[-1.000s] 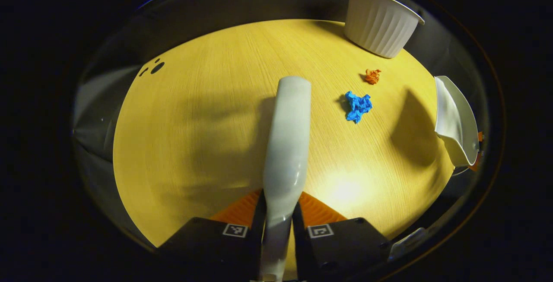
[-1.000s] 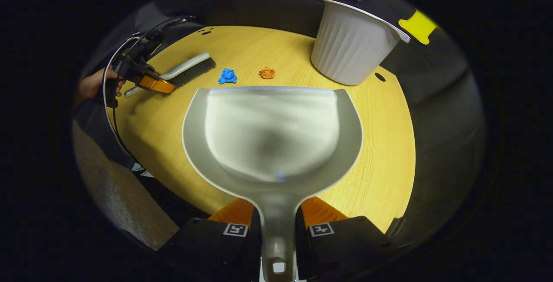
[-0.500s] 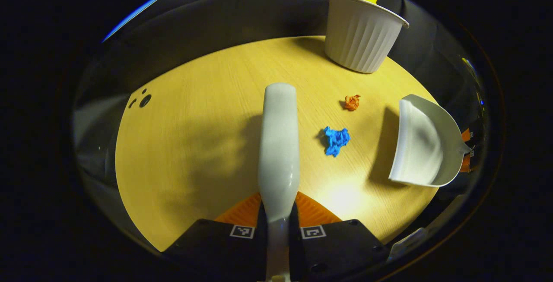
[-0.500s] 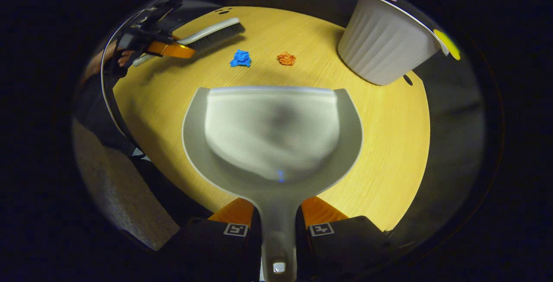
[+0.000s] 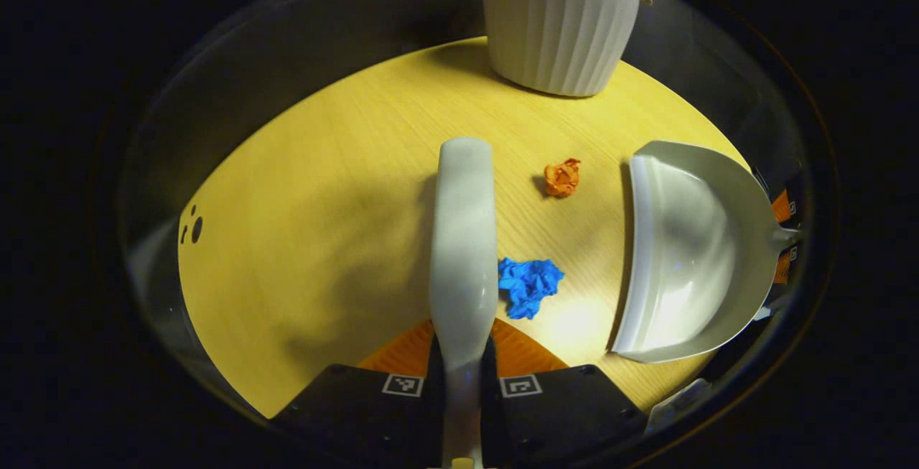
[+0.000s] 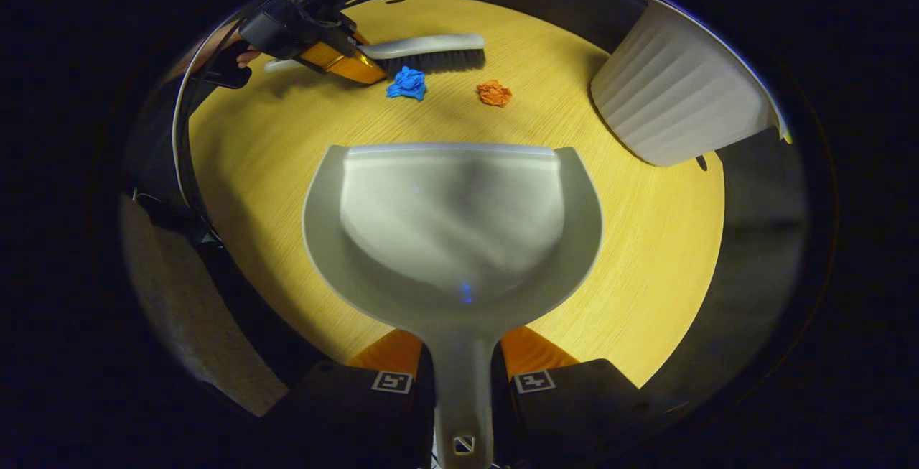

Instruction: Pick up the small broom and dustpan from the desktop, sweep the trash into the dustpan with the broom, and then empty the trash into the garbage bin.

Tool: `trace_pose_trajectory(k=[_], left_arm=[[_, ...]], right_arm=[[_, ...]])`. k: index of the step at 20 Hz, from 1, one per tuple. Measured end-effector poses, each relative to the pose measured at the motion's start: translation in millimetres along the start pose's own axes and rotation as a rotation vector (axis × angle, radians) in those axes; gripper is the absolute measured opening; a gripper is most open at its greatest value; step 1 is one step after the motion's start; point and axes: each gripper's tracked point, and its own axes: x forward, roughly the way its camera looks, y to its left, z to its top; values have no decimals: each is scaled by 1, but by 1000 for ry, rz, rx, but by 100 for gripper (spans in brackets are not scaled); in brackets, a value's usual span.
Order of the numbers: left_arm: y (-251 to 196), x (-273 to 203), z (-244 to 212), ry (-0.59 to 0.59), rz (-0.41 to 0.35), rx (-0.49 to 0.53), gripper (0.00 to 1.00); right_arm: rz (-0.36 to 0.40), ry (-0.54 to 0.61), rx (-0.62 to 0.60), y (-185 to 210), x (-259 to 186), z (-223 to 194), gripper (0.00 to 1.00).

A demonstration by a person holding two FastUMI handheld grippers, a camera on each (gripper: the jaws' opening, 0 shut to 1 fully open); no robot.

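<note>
Left claw (image 5: 463, 375) clamps broom (image 5: 463, 239), centre frame, beside blue scrap (image 5: 530, 286). Right claw (image 6: 463, 383) clamps dustpan (image 6: 452, 225), centre frame.

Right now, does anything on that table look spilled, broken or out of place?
Only the trash: a crumpled blue paper ball and an orange paper ball lie loose on the table. The bin stands upright; nothing looks damaged.
</note>
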Motion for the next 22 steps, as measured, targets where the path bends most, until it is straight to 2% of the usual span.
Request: trace_pose_trajectory(k=[2,4,7,9,11,14,17,18,22], left_arm=[[-15,1,3,-2,-52,26,24],[-36,-7,6,-4,-138,31,24],[-89,-18,6,6,-349,10,24],[-116,-35,0,18,-462,13,24],[-123,-57,-1,11,-501,35,24],[-109,-72,4,-29,-420,30,24],[-87,-100,7,-106,-314,-110,24],[-74,-108,7,-124,-268,-165,24],[-24,-141,-23,-183,-117,-287,24]], right_arm=[[5,-6,-12,0,2,2,36],[11,-14,-20,0,6,3,36],[28,-28,-3,4,10,3,36],[27,-60,-12,2,13,4,36],[26,-91,-8,2,19,5,36],[21,-137,45,4,23,4,36],[4,-167,139,6,14,-1,39],[-6,-179,173,5,8,2,36],[-81,-222,342,3,-27,10,36]])
